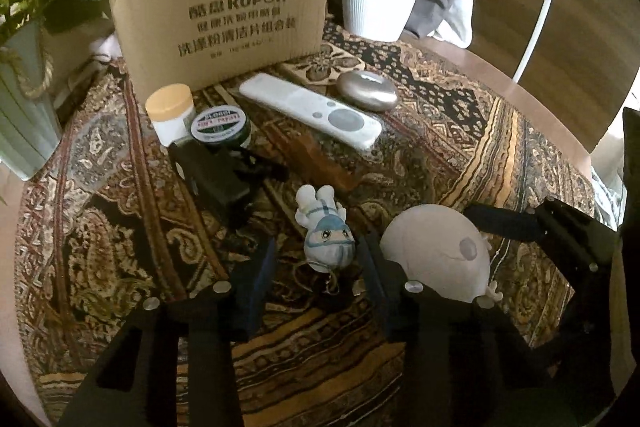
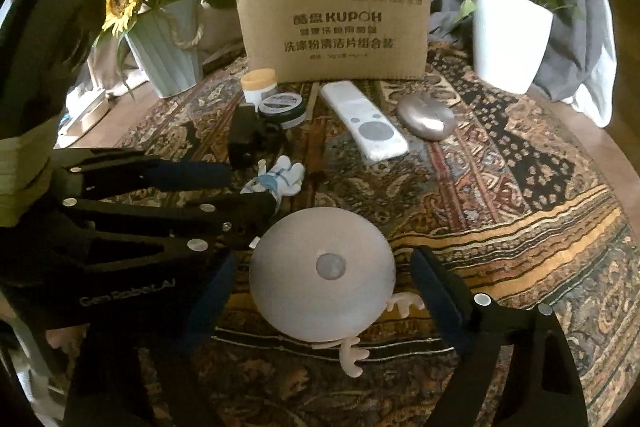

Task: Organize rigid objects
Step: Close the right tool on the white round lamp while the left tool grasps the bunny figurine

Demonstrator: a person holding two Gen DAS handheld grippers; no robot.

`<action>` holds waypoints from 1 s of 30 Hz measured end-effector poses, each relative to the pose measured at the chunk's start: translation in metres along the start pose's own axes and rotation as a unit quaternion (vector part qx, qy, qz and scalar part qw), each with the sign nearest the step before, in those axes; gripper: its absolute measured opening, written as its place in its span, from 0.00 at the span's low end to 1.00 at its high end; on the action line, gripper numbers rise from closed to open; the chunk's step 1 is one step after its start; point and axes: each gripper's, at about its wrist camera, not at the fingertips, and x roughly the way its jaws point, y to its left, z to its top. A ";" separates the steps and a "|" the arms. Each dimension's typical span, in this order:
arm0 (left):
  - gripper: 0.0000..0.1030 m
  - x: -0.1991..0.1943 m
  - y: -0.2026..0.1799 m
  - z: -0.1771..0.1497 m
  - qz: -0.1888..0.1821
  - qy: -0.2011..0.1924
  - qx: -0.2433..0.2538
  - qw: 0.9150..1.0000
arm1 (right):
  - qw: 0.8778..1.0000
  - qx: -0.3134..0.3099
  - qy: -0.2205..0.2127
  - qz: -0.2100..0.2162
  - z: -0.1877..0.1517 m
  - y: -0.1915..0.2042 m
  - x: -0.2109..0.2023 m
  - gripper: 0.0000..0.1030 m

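Patterned-cloth table [image 2: 520,187]: left tool [image 1: 320,263] straddles figurine [image 1: 328,235], not gripping; right tool [image 2: 320,283] wide around round light [image 2: 322,273], untouched.

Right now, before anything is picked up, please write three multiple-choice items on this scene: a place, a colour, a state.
1. Where does the white remote lie?
A) between the round tin and the silver oval
B) in the white pot
C) on the cardboard

2. The lid of the small jar is:
A) red
B) yellow
C) blue

3. The jaws of the right gripper are:
A) shut on the remote
B) shut on nothing
C) open around the round white disc

Key: 1 A, the tin is on one side and the oval on the other; 2 B, the lid looks pale yellow; 3 C, a gap shows on each side of the disc.
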 end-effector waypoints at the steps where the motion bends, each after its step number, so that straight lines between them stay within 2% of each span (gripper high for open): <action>1: 0.38 0.001 0.000 0.000 -0.002 0.002 -0.001 1.000 | 1.000 0.002 0.004 0.004 0.000 -0.001 0.002 0.84; 12: 0.30 0.010 -0.003 0.004 0.003 0.008 -0.008 1.000 | 0.999 0.023 0.018 0.017 0.000 -0.009 0.007 0.81; 14: 0.26 0.012 -0.003 0.004 0.002 0.005 -0.004 1.000 | 0.999 0.020 0.017 0.019 0.000 -0.008 0.007 0.73; 17: 0.26 0.011 -0.002 0.003 0.003 -0.001 0.001 1.000 | 1.000 0.015 0.016 0.016 0.000 -0.006 0.007 0.73; 30: 0.26 -0.031 -0.002 -0.006 0.034 -0.051 0.024 0.998 | 0.999 0.038 0.007 -0.011 0.000 -0.012 -0.010 0.73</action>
